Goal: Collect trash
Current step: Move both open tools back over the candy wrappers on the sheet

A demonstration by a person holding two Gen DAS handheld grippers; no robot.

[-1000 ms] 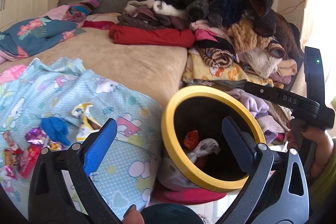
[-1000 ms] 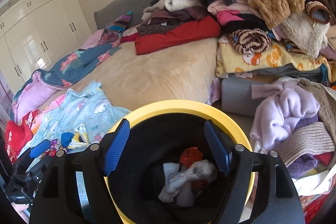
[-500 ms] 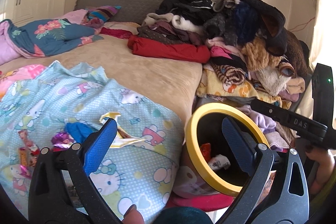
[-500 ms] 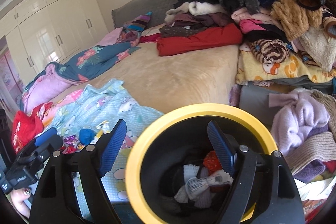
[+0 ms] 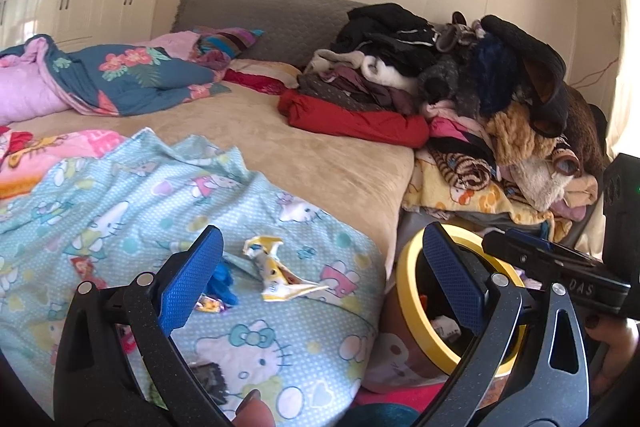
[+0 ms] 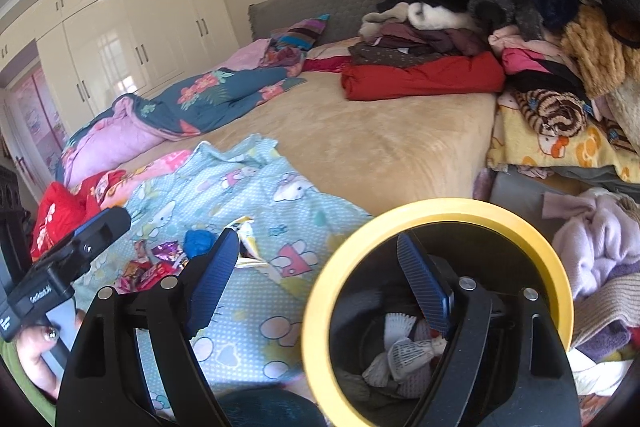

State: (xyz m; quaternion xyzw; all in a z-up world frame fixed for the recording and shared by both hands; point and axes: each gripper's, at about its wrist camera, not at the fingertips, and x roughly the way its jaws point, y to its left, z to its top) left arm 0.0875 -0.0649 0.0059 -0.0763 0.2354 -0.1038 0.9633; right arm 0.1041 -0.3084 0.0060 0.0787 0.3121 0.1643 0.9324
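From the left wrist, the left gripper [image 5: 320, 267] is standing wide with nothing between its two blue pads. One yellow-and-white wrapper [image 5: 276, 273] is lying crumpled on the cat-print sheet [image 5: 120, 203], in the gap between the pads and a little beyond them. One blue scrap [image 5: 222, 281] and a small shiny wrapper [image 5: 208, 305] are lying just right of the left pad, partly hidden by it. One bin [image 5: 412, 311] with a yellow rim is standing off the bed's right edge, behind the right pad, with some trash showing inside. The right gripper [image 5: 560, 267] is reaching in from the far right, over the bin.

From the right wrist, the right gripper [image 6: 320, 275] is gaping wide and empty, its right pad hanging over the bin [image 6: 440, 215], its left pad over the sheet [image 6: 248, 195]. Several crumpled white pieces [image 6: 404, 355] are sitting in the bin, below the right pad. The blue scrap [image 6: 200, 241] and a cluster of shiny wrappers [image 6: 156, 263], too jumbled to count, are lying left of the left pad. The yellow wrapper [image 6: 246, 229] is peeking out just beyond that pad. The left gripper [image 6: 80, 247] is showing at the far left, over the sheet's edge.
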